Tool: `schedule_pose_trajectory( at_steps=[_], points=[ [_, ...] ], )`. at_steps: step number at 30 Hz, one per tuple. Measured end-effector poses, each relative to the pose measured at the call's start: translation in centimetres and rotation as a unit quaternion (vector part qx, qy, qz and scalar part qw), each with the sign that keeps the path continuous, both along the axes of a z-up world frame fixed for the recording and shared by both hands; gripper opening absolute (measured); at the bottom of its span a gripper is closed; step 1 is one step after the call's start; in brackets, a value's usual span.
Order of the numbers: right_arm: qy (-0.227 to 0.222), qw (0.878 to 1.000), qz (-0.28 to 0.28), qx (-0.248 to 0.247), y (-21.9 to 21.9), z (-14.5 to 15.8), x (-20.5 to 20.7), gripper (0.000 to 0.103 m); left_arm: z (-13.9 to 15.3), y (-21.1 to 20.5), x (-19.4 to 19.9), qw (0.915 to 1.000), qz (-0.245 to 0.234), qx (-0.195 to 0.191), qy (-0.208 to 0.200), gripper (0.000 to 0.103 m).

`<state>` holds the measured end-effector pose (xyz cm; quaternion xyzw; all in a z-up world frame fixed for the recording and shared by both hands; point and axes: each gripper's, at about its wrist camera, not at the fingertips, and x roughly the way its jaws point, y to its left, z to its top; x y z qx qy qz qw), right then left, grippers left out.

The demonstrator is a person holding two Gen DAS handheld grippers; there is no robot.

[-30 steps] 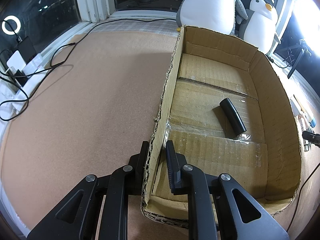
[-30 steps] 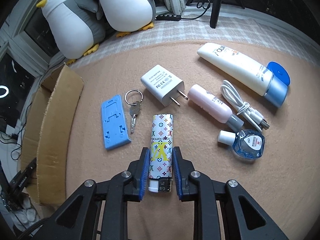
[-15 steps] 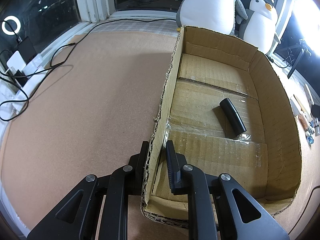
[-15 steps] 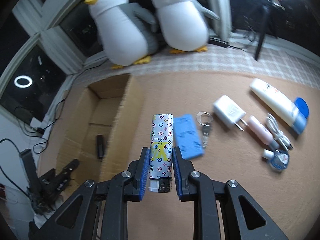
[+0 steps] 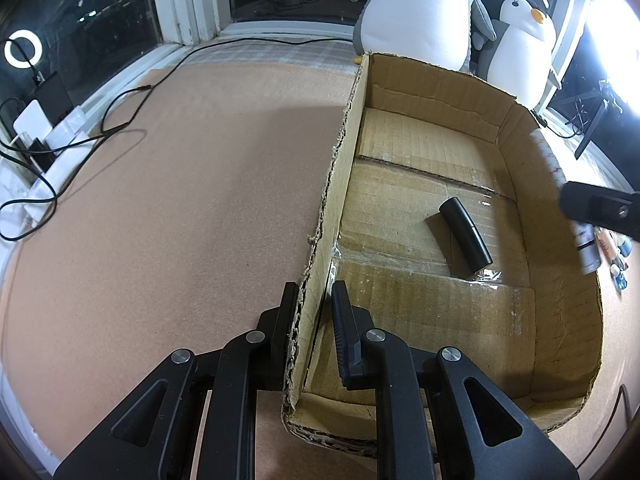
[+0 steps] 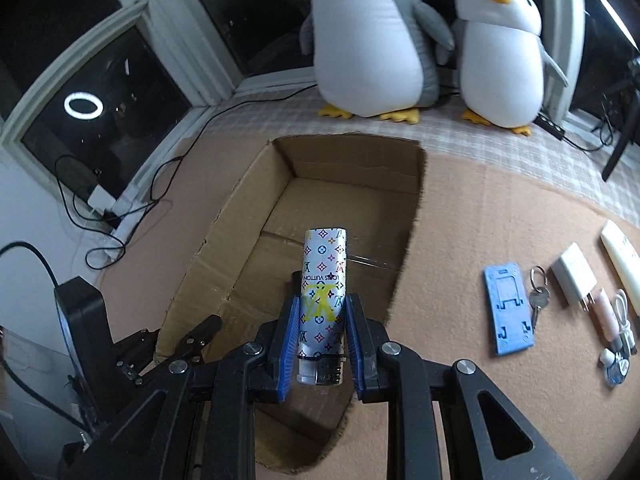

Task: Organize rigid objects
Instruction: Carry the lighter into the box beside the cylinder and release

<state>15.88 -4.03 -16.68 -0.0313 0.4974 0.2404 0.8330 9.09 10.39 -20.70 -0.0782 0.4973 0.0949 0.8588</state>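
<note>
I see the cardboard box (image 5: 420, 216) on the mat; my left gripper (image 5: 314, 308) is clamped on its side wall. My right gripper (image 6: 323, 320) grips the patterned lighter (image 6: 323, 288) above the box, over a black tube (image 5: 466, 238).

The right gripper (image 6: 322, 344) clamps a patterned lighter (image 6: 323, 304) above the open cardboard box (image 6: 224, 264); two plush penguins (image 6: 372, 40) sit behind.
</note>
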Motion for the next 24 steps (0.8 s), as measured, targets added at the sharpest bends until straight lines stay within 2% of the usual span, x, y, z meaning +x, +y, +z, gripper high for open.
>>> schedule_pose_trajectory(
  at_steps=[12, 14, 16, 18, 24],
  points=[
    [-0.005, 0.999, 0.026, -0.021, 2.4, -1.4, -0.2, 0.021, 0.0, 0.0, 0.0, 1.0000, 0.000, 0.000, 0.000, 0.015],
    [-0.008, 0.999, 0.031, -0.018, 2.4, -1.2, -0.4, 0.032, 0.0, 0.0, -0.1, 1.0000, 0.000, 0.000, 0.000, 0.015],
    [-0.020, 0.999, 0.030, -0.007, 2.2, -0.6, -0.6, 0.058, 0.0, 0.0, -0.1, 1.0000, 0.000, 0.000, -0.001, 0.015],
    [-0.030, 0.999, 0.030, -0.002, 2.2, -0.2, -0.8, 0.061, 0.0, 0.0, -0.1, 1.0000, -0.001, 0.000, -0.001, 0.015],
    [-0.032, 0.999, 0.029, -0.001, 1.8, 0.3, -0.8, 0.062, 0.0, 0.1, -0.1, 1.0000, -0.001, 0.001, -0.001, 0.015]
  ],
)
